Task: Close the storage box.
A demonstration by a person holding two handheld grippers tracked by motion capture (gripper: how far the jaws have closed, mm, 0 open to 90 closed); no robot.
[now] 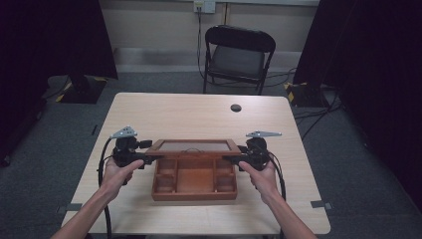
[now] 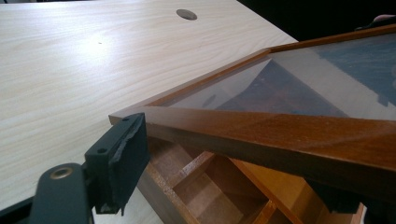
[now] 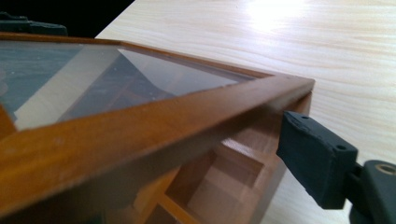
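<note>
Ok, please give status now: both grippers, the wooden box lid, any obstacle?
Left gripper, right gripper: jaws astride the raised glass-paned wooden lid, apparently loose. Brown compartment box open below. Nothing in the way.

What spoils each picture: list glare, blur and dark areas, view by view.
High view: dark curtains at both sides lose detail; the table is evenly lit. Left gripper view: soft glare on the table top, reflections veil the glass lid, and the near frame edge is blurred. Right gripper view: strong glare at the upper right, and the lid's near wooden frame is out of focus.
</note>
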